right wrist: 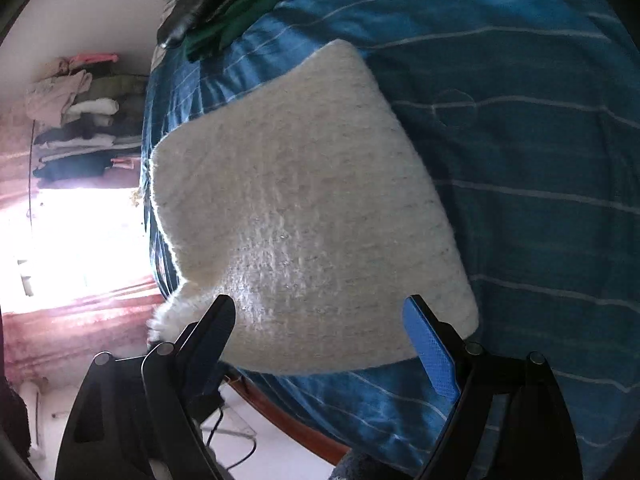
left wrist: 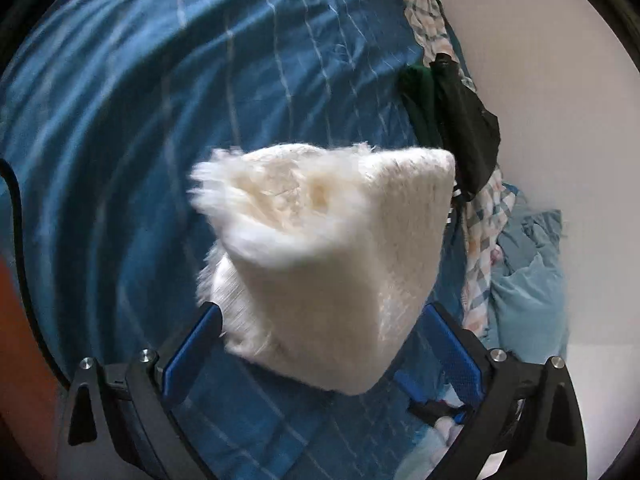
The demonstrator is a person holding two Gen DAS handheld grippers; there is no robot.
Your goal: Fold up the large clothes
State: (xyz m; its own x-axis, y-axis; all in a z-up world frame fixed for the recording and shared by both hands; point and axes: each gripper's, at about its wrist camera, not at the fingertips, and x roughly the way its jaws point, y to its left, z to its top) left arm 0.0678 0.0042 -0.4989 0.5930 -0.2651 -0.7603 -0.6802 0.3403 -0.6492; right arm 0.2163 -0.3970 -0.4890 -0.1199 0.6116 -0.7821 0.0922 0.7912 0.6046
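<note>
A white fluffy garment (right wrist: 304, 200), folded into a thick rectangle, lies on the blue striped bedsheet (right wrist: 520, 200) near the bed's edge. My right gripper (right wrist: 318, 302) hangs just above its near end, fingers wide apart and pressing on nothing. In the left wrist view the same garment (left wrist: 332, 248) is seen from its fuzzy open end, partly blurred. My left gripper (left wrist: 322, 310) stands with its jaws wide and the garment's near corner between the blue pads (left wrist: 452, 344). The left fingertip brushes the fuzzy edge, with no clear squeeze.
Dark green and black clothes (left wrist: 452, 120) are piled by the white wall, with a checked cloth (left wrist: 480, 248) and a light blue cloth (left wrist: 524, 280) beside them. In the right wrist view there are shelves of stacked clothes (right wrist: 84, 128), a bright window (right wrist: 76, 240) and the bed's wooden rim (right wrist: 288, 420) above the floor.
</note>
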